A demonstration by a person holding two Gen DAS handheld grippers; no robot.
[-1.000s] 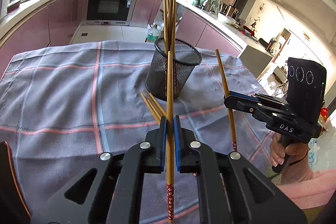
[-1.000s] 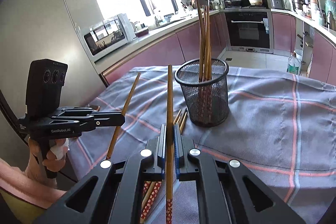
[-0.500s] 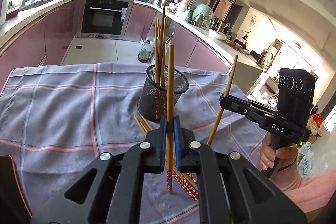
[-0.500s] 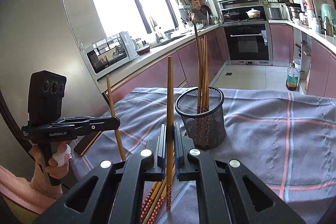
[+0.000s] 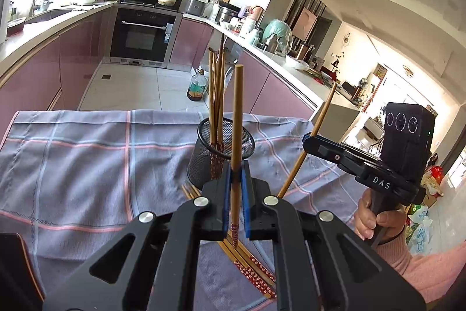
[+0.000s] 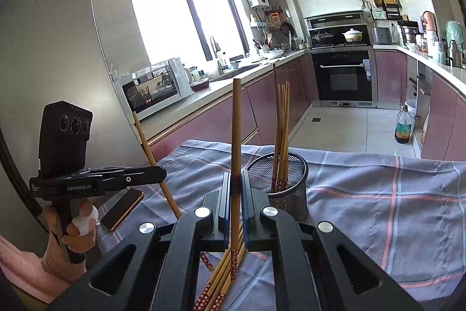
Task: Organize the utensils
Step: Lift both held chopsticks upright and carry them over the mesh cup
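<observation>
A black mesh holder [image 5: 221, 149] stands on the checked cloth [image 5: 87, 165] with several chopsticks upright in it; it also shows in the right wrist view [image 6: 284, 182]. My left gripper [image 5: 235, 179] is shut on one wooden chopstick [image 5: 236, 118], held upright in front of the holder. My right gripper [image 6: 235, 182] is shut on another chopstick [image 6: 236, 130], upright, left of the holder. Several chopsticks [image 5: 247, 264] with red patterned ends lie on the cloth below both grippers; they also show in the right wrist view [image 6: 221, 273]. Each gripper shows in the other's view, left [image 6: 157, 174] and right [image 5: 308, 140].
A phone [image 6: 122, 207] lies on the cloth's left edge. The table's far edge drops to the kitchen floor, where an oil bottle [image 5: 198, 86] stands. Counters and an oven [image 5: 142, 34] are behind.
Both grippers have risen and tipped up with their chopsticks, whose lower ends have lifted off the cloth. The holder now sits lower and farther in both views.
</observation>
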